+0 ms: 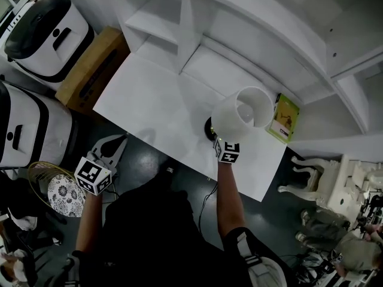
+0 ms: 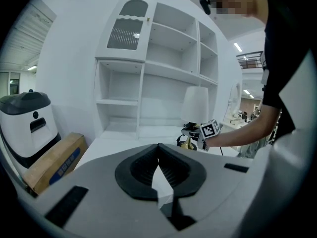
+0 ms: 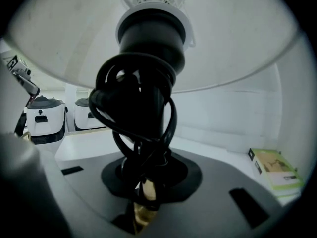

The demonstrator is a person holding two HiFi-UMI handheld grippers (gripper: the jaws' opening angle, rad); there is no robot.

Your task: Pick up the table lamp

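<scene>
- Head view: the right gripper (image 1: 220, 143) is pushed in at the foot of the table lamp (image 1: 242, 115), under its white shade, with the lamp directly ahead of it on the white desk (image 1: 155, 100). A green book (image 1: 284, 118) lies on the desk just off to that gripper's right. The left gripper (image 1: 112, 149) hangs off the desk's near edge, well away to the left of the lamp and touching nothing.
- Left gripper view: its jaws are closed tip to tip with nothing in them. The lamp and the other gripper sit well ahead and a bit to the right, so this one looks like a bystander.
- Right gripper view: the jaws are clamped on the lamp's brass stem (image 3: 146, 192), and the black cord (image 3: 133, 108) wound round the stem fills the space just above them. The shade's underside fills the top of the view.
- Step in hand, I'd say: the grasp is made and it's the lift itself. I can't tell whether the base has cleared the desk.
- Next move probably calls for going straight up and keeping the stem upright, since that big shade is top-heavy and the grip is low. Also watch the cord, which trails off the desk's near edge and could snag, and keep clear of the book on the right.
</scene>
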